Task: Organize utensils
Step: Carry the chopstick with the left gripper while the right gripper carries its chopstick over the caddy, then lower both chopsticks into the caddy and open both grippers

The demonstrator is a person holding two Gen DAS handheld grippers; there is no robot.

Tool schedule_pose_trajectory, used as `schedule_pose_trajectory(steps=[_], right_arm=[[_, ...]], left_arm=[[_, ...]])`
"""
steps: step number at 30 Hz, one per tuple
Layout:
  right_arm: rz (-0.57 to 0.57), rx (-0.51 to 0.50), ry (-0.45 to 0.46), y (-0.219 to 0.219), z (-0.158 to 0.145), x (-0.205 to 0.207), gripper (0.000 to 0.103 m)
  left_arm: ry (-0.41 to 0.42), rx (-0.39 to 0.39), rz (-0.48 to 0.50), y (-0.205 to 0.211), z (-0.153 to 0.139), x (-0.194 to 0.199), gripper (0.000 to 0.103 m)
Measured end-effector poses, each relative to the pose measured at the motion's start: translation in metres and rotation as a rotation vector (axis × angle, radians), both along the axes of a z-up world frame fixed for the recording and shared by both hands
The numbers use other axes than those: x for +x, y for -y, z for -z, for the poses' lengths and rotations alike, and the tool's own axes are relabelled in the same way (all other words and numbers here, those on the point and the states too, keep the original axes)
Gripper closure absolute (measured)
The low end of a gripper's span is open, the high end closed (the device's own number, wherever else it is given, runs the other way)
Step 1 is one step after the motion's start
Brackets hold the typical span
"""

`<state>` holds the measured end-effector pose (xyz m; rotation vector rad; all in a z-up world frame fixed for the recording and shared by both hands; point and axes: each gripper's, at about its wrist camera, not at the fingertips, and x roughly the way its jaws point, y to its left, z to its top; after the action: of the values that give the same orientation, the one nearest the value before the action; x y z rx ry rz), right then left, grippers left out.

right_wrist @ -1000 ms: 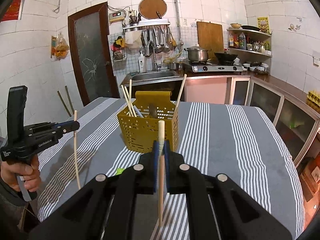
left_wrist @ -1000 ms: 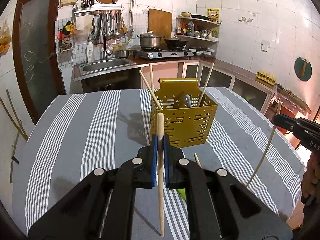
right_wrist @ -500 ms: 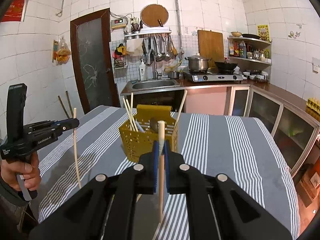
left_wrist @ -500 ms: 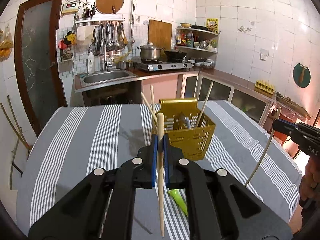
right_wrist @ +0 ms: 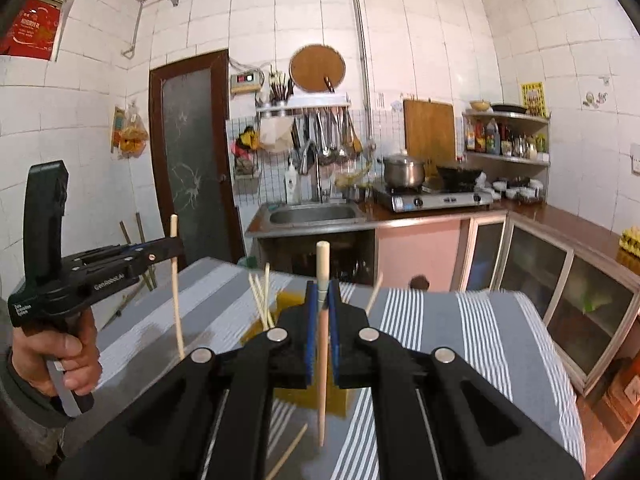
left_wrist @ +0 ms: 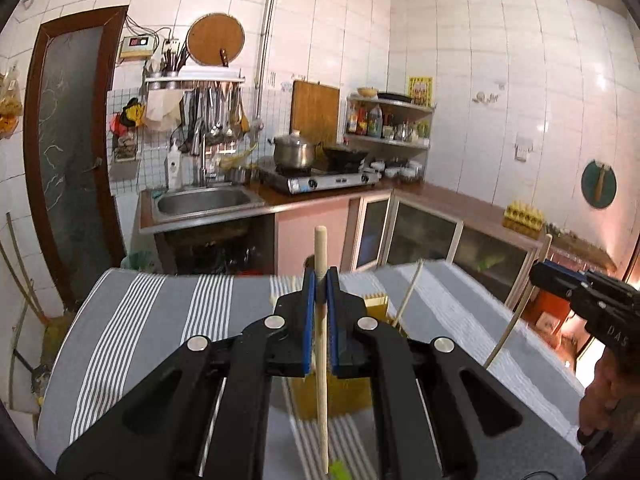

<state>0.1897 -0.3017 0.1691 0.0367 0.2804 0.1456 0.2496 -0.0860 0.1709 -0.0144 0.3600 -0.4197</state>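
table (right_wrist: pixel 440 320): utensil holder (right_wrist: pixel 292 304) on it | sink (right_wrist: pixel 312 214) behind table | stove (right_wrist: pixel 436 200) right of sink

Two grippers, one chopstick (left_wrist: pixel 321 364) each; one yellow utensil basket (right_wrist: pixel 294 394); four chopsticks in basket (right_wrist: pixel 262 300).

Black tool (left_wrist: pixel 320 304), blue pads (left_wrist: pixel 307 320), silver screws.

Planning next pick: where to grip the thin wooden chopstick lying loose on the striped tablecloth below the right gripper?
Pinch the thin wooden chopstick mid-shaft from above, jaws across it: it lies flat and diagonal on the striped tablecloth, lower end hidden.
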Motion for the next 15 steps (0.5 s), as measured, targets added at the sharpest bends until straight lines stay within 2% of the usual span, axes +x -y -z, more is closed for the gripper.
schedule_pose_trajectory(steps=[7, 12, 15], right_arm=[[-0.009, -0.011, 0.047, -0.007, -0.034, 0.032, 0.097], [-0.014, -0.021, 0.050, -0.011, -0.040, 0.056, 0.097], [-0.013, -0.020, 0.042, -0.011, -0.038, 0.067, 0.097]], left_arm=[[0.060, 0.000, -0.006, 0.024, -0.032, 0.041, 0.098], [0.071, -0.005, -0.011, 0.035, -0.032, 0.065, 0.098], [0.072, 0.002, -0.057, 0.039, -0.025, 0.081, 0.098]])
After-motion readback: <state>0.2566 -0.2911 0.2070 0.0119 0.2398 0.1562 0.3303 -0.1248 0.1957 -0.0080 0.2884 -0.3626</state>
